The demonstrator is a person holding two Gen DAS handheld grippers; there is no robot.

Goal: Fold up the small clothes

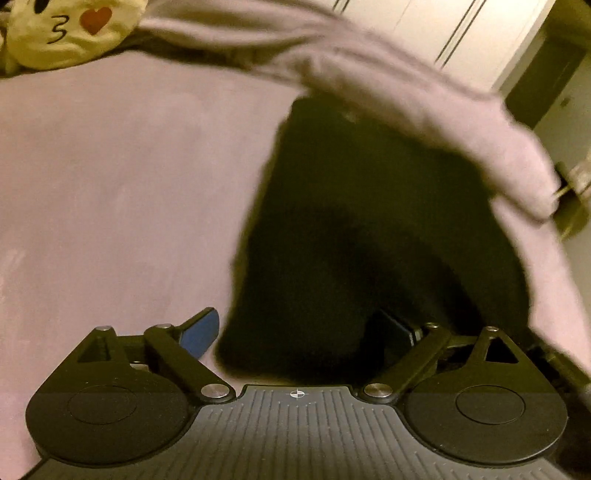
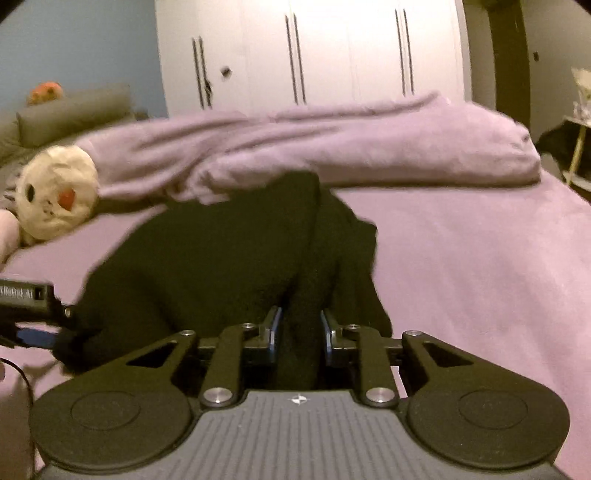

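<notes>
Black garment (image 2: 221, 258) on bed (image 2: 480, 277): right gripper (image 2: 299, 332) clamped on a fabric ridge, left gripper (image 1: 303, 332) spread wide around the edge. Judged mid-fold; next, left must close.

Left wrist view sits low and close over the bed (image 1: 110, 184), facing along its fingers (image 1: 201, 332) toward the black garment (image 1: 351, 221), with a tilted horizon and wardrobe doors (image 1: 424, 26) top right. Right wrist view is low too, level, looking across the bed (image 2: 480, 258) to the wardrobe (image 2: 332, 51). Both share the garment (image 2: 221, 258), rolled lilac blanket (image 1: 388, 85) (image 2: 332, 144) and emoji cushion (image 1: 66, 29) (image 2: 57, 192).
</notes>
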